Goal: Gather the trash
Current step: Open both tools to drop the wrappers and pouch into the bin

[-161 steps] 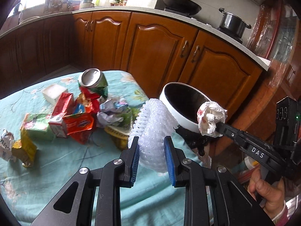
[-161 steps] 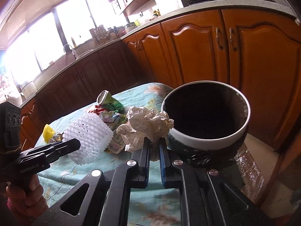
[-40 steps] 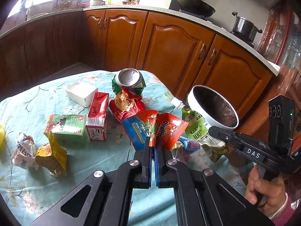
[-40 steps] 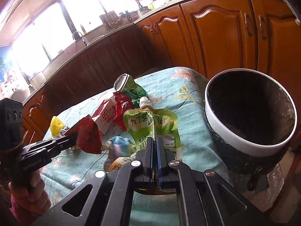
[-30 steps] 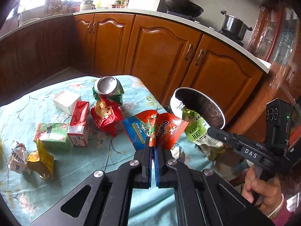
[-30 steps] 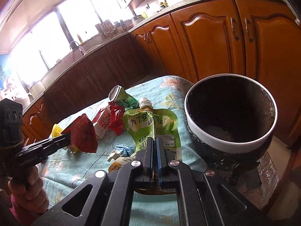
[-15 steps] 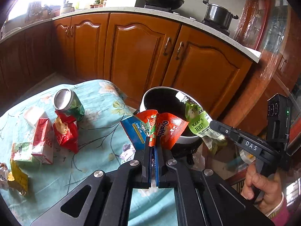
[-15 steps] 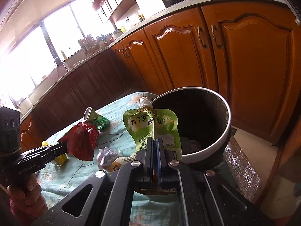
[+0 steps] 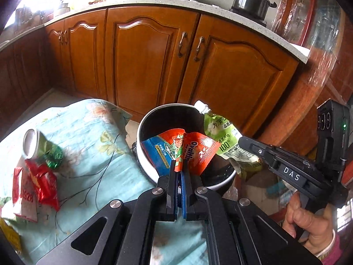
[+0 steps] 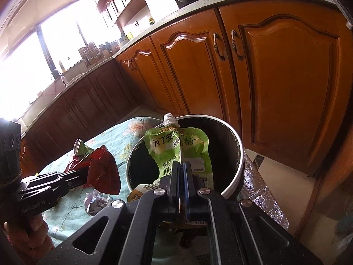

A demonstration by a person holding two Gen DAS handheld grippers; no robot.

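Note:
A white-rimmed, black-lined trash bin point(image 9: 144, 154) point(image 10: 239, 152) stands off the table's end. My left gripper point(image 9: 180, 172) is shut on a red and blue snack wrapper point(image 9: 194, 150), which hangs over the bin's near rim. My right gripper point(image 10: 181, 170) is shut on a green spouted drink pouch point(image 10: 176, 150) held upright over the bin's mouth. That pouch point(image 9: 225, 137) shows at the bin's right side in the left wrist view, and the left gripper point(image 10: 86, 174) with its wrapper point(image 10: 102, 170) shows left of the bin in the right wrist view.
On the teal flowered tablecloth point(image 9: 88, 154) lie a crushed green can point(image 9: 38, 145), a red wrapper point(image 9: 45, 181), a red and white carton point(image 9: 23, 194) and crumpled paper point(image 10: 97, 201). Wooden cabinet doors point(image 9: 154, 61) stand close behind the bin. A person's hand point(image 9: 313, 225) grips the right tool.
Both grippers have swung from the table toward the bin with their trash. The wrapper and pouch now hang over the bin's mouth, and the table litter has slid to the left.

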